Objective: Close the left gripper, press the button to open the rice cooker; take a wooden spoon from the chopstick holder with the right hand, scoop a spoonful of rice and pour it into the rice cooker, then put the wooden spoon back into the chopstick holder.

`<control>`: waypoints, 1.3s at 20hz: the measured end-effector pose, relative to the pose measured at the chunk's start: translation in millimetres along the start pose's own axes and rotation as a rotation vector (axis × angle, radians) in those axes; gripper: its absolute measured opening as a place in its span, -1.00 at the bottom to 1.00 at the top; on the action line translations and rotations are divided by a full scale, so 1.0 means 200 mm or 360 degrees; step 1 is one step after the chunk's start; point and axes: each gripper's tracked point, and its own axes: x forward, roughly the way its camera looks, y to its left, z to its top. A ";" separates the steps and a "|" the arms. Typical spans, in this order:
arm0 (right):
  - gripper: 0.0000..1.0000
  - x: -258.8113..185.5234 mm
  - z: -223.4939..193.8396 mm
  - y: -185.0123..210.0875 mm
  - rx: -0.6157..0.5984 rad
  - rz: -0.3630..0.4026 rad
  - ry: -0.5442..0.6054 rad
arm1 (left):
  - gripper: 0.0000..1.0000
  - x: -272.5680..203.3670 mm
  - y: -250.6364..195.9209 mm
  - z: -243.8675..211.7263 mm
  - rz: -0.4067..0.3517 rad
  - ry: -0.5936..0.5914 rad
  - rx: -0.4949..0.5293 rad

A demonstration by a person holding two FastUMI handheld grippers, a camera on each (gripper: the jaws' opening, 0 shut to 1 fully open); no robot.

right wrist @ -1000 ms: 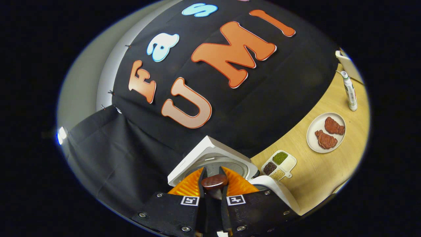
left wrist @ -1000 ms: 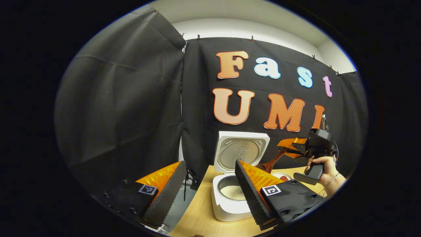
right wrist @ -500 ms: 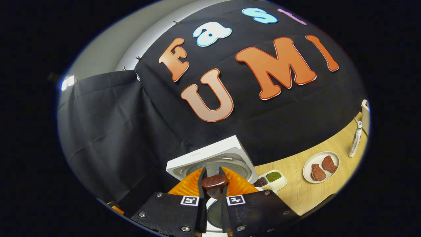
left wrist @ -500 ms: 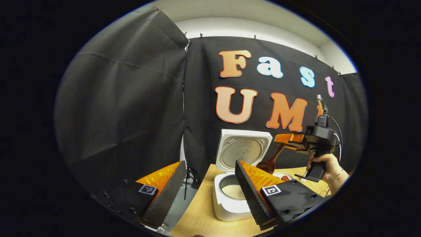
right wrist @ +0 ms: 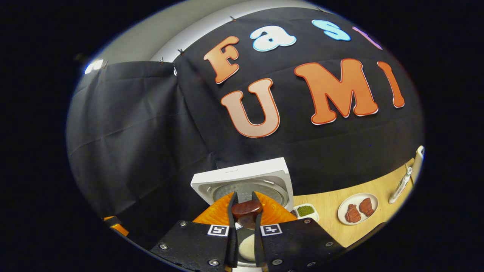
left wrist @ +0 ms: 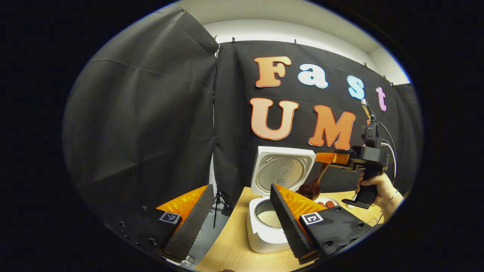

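rice cooker [left wrist: 269, 223] sits lid-up on the surface [left wrist: 230, 249] beyond your left gripper [left wrist: 238, 221], its fingers spread wide and holding nothing, while to the right your right gripper [left wrist: 328, 158] pinches the wooden spoon [left wrist: 313, 186], handle sloping down-left, bowl hanging just above the pot's right rim.

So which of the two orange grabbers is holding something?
The right gripper, the one held up by a hand above the open white rice cooker, pinches the brown wooden spoon. The left gripper is wide open, holding nothing.
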 end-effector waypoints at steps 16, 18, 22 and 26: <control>-0.67 -0.17 0.05 -0.13 0.0340 0.0115 -0.0090 | 1.00 -0.02 -0.02 0.00 0.0024 0.0014 -0.0007; -0.67 -0.25 0.11 -0.27 0.0514 0.0090 -0.0139 | 1.00 -0.03 -0.04 0.01 0.0008 0.0004 -0.0012; -0.68 -0.47 0.27 -0.57 0.0854 0.0066 -0.0303 | 1.00 -0.02 -0.14 0.06 -0.0059 -0.0017 -0.0044; -0.68 -0.72 0.34 -0.93 0.0983 -0.0079 -0.0439 | 1.00 -0.02 -0.25 0.09 -0.0126 -0.0047 0.0000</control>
